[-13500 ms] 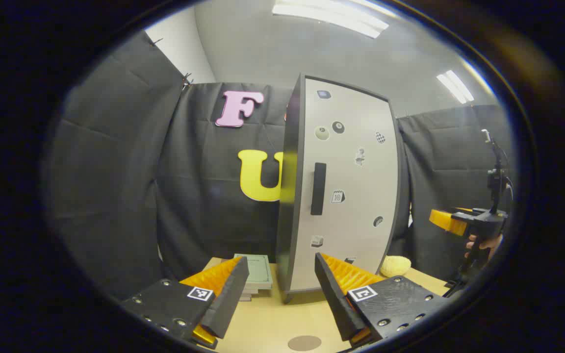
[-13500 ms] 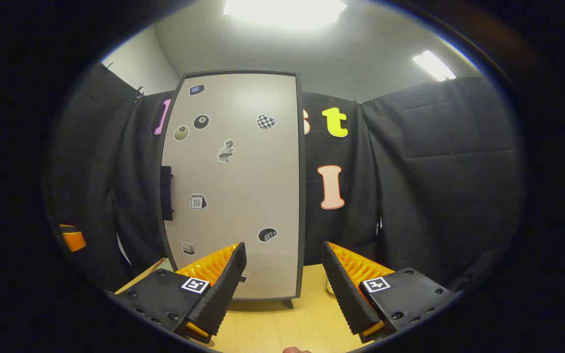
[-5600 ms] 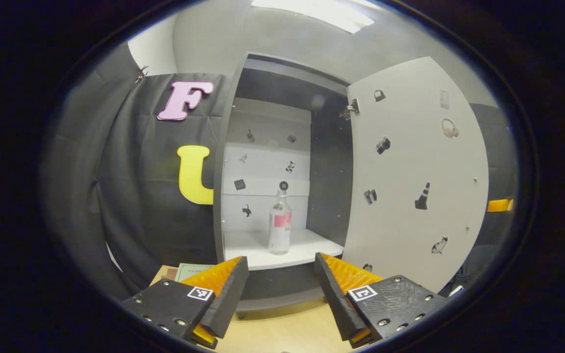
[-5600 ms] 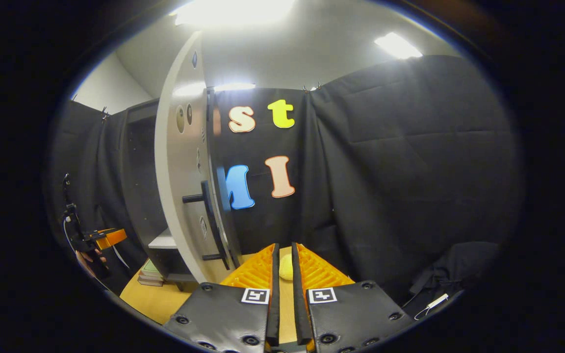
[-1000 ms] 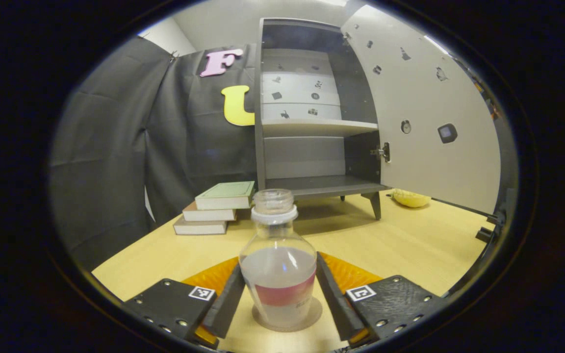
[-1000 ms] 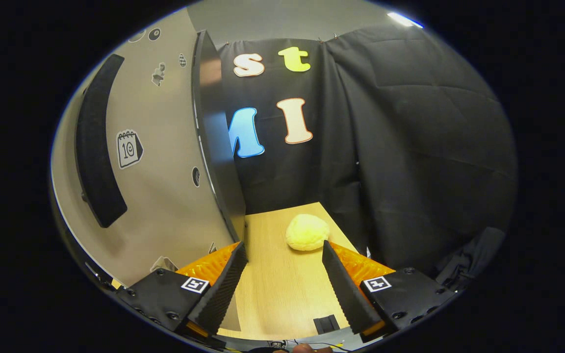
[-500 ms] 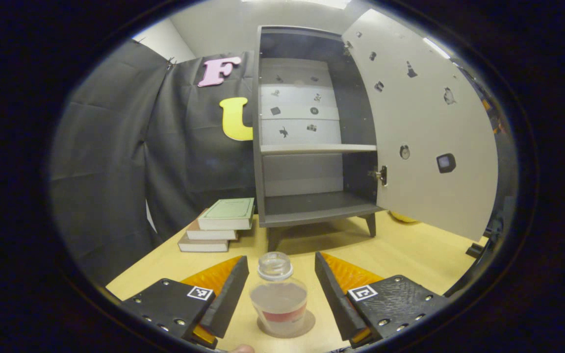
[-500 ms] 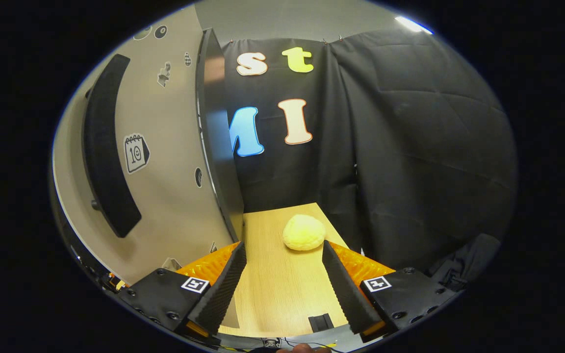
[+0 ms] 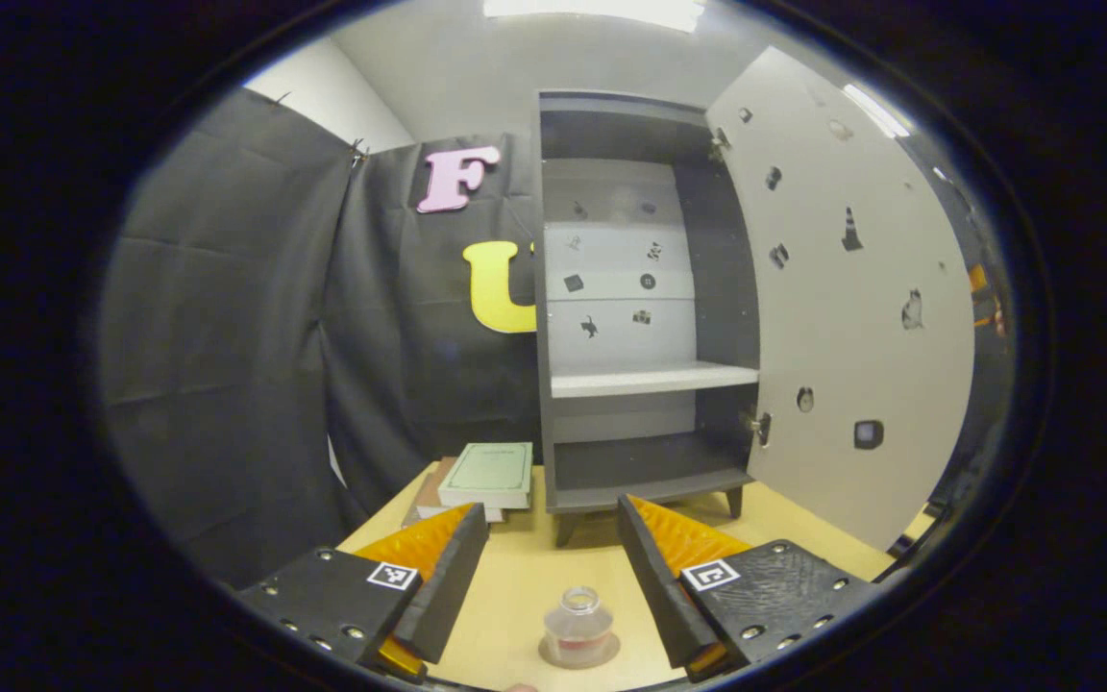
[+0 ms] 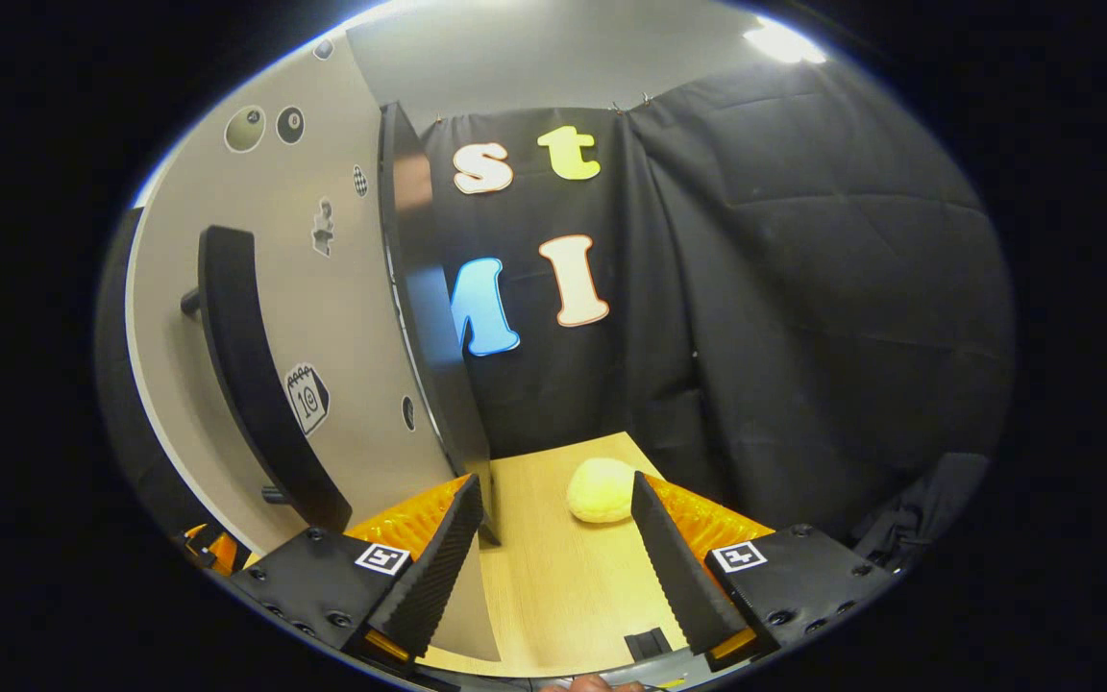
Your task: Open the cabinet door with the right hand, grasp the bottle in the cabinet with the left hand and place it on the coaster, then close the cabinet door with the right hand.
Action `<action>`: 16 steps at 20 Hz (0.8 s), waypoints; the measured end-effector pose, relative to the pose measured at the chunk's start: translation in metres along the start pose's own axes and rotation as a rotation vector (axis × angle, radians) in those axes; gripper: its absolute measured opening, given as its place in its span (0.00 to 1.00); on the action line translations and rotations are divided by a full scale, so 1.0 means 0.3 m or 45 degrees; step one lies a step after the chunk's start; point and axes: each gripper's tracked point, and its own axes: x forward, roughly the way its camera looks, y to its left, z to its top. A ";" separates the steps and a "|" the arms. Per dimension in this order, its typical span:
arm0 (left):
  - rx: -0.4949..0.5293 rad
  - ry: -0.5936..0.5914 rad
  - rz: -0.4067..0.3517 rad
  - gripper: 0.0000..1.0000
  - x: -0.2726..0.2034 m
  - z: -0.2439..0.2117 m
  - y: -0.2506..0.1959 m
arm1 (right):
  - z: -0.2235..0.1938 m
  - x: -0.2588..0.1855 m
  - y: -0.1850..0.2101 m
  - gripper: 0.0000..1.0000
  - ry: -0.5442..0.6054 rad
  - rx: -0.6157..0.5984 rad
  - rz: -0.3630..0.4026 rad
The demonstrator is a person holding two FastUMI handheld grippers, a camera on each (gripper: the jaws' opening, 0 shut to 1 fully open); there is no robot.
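Bottle (image 9: 578,623): set upright on the coaster (image 9: 553,657) on the table (image 9: 515,596), low in the left gripper view; a second ago it was clasped between the fingers, half a second ago it was already freed and close, now it is seen smaller and farther below.
Left gripper (image 9: 551,567): released, jaws spread wide; drawn up and back from the bottle, which is touched by neither finger.
Placement: judged done; the bottle is left standing by itself.
Cabinet (image 9: 645,317): open, its white shelf (image 9: 654,380) bare where the bottle is no longer kept; a stack of books (image 9: 477,478) lies just beside its left foot.
Door (image 10: 304,308): swung wide; its dark handle (image 10: 260,384) is seen larger and nearer the middle of the right gripper view than a second ago.
Right gripper (image 10: 550,567): released, jaws apart, nothing held; its left finger lies close by the door's lower edge; a yellow lump (image 10: 600,490) rests on the table beyond.
Remaining: only the closing of the door, judged about to be started.
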 end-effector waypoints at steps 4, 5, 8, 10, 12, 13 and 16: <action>-0.144 0.071 0.098 0.82 -0.088 0.084 0.051 | 0.093 -0.022 0.021 0.93 -0.066 -0.021 0.104; -0.153 0.072 0.141 0.82 -0.107 0.101 0.070 | 0.113 -0.028 0.022 0.93 -0.077 -0.032 0.132; -0.170 0.084 0.227 0.82 -0.155 0.146 0.084 | 0.162 -0.046 0.021 0.93 -0.095 -0.086 0.216; -0.165 0.079 0.240 0.82 -0.178 0.209 0.059 | 0.199 -0.055 0.017 0.98 -0.102 -0.114 0.277; -0.141 0.072 0.240 0.82 -0.195 0.270 0.024 | 0.240 -0.059 0.008 0.93 -0.117 -0.107 0.311; -0.131 0.058 0.254 0.82 -0.203 0.299 0.014 | 0.252 -0.057 0.009 0.93 -0.118 -0.098 0.326; -0.137 0.033 0.280 0.82 -0.207 0.353 -0.021 | 0.261 -0.040 0.036 0.98 -0.078 -0.055 0.386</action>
